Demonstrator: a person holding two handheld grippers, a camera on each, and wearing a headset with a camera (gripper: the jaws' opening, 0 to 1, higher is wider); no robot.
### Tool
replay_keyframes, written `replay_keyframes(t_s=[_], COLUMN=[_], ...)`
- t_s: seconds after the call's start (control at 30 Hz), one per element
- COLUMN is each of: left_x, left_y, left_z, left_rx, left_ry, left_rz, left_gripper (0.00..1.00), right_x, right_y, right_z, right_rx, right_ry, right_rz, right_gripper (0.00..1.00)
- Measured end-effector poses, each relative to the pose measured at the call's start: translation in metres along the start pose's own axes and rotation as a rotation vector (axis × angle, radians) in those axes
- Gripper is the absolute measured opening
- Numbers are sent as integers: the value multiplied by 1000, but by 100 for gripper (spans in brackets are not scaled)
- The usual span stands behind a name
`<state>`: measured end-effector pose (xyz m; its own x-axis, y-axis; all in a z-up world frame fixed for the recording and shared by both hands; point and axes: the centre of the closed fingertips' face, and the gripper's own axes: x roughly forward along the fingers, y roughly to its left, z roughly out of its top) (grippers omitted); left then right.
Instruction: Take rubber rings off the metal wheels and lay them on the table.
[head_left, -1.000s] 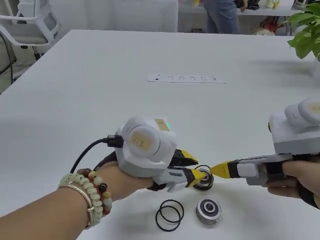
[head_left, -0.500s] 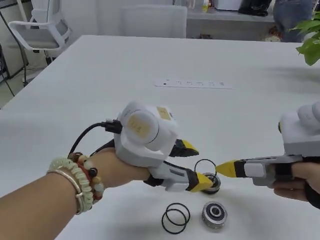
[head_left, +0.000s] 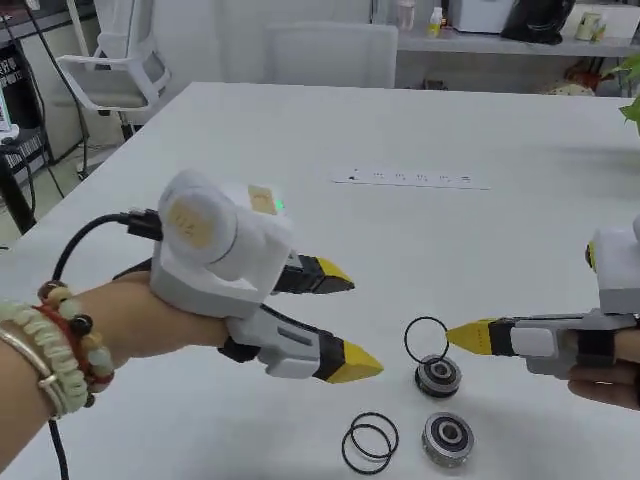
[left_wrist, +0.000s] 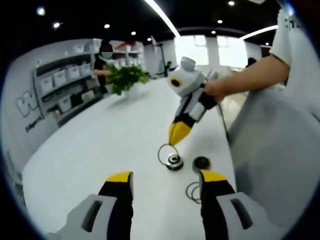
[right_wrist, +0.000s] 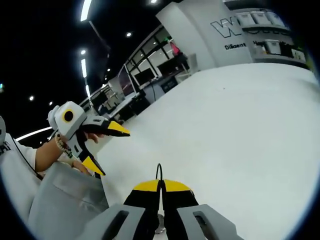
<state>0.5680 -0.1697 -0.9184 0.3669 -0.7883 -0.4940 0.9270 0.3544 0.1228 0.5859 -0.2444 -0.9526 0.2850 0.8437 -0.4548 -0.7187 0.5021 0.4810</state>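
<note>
R gripper (head_left: 453, 336) jaws shut, tips pinching rubber ring (head_left: 406, 340), which hangs just over metal wheel (head_left: 438, 374). Lift it clear, then lay it flat by loose rings (head_left: 370, 441) below tips. L gripper (head_left: 348, 320) wide open, empty, well apart from wheel. 2nd wheel (head_left: 447, 435) crowds drop spot.
</note>
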Motion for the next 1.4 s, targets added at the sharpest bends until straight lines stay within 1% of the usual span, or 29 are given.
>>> replay_keyframes(t_s=[0.1, 0.17, 0.23, 0.3, 0.33, 0.4, 0.47, 0.5, 0.57, 0.6, 0.67, 0.7, 0.83, 0.97, 1.07, 1.2, 1.3, 1.4], left_x=[-22, -32, -44, -55, -62, -70, -77, -80, -85, -86, -90, -90, -90, -88, -88, -89, -89, -90], left_y=[-1, -1, -3, -6, -7, -12, -14, -16, -21, -22, -28, -30, -39, -44, -45, -42, -41, -40], left_z=[-5, -9, -16, -24, -28, -37, -44, -50, -59, -61, -70, -72, -80, -84, -85, -82, -81, -82], left_rx=[-12, -30, -49, -62, -78, -105, -130, -146, -164, -167, -182, -189, -242, -274, -288, -298, -315, -328], left_ry=[-10, -16, -14, -8, -8, -7, -4, 0, 15, 17, 34, 36, 26, 16, 16, -1, -17, -21], left_rz=[41, 61, 85, 115, 132, 149, 168, 180, 192, 194, 207, 209, 218, 228, 229, 247, 255, 262], left_gripper=[56, 57, 58, 60, 61, 62, 63, 63, 63, 64, 64, 64, 64, 65, 65, 65, 64, 64], right_x=[4, 6, 8, 10, 12, 14, 16, 18, 20, 21, 23, 25, 31, 37, 41, 45, 48, 50], right_y=[10, 15, 17, 21, 22, 24, 25, 26, 28, 29, 31, 31, 33, 33, 31, 31, 29, 25], right_z=[1, 1, 1, 0, -1, -4, -6, -8, -11, -13, -15, -17, -24, -30, -34, -39, -42, -43], right_rx=[-26, -43, -62, -73, -76, -84, -90, -95, -104, -109, -116, -126, -153, -161, -171, -168, -176, -194], right_ry=[8, 16, 24, 34, 40, 54, 66, 76, 89, 94, 107, 116, 151, 177, 199, 222, 237, 251], right_rz=[30, 43, 46, 56, 63, 72, 77, 80, 88, 94, 104, 106, 116, 120, 117, 121, 112, 92], right_gripper=[0, 0, 0, 0, 0, 0, 0, 0, 0, 0, 0, 0, 0, 0, 0, 0, 0, 0])
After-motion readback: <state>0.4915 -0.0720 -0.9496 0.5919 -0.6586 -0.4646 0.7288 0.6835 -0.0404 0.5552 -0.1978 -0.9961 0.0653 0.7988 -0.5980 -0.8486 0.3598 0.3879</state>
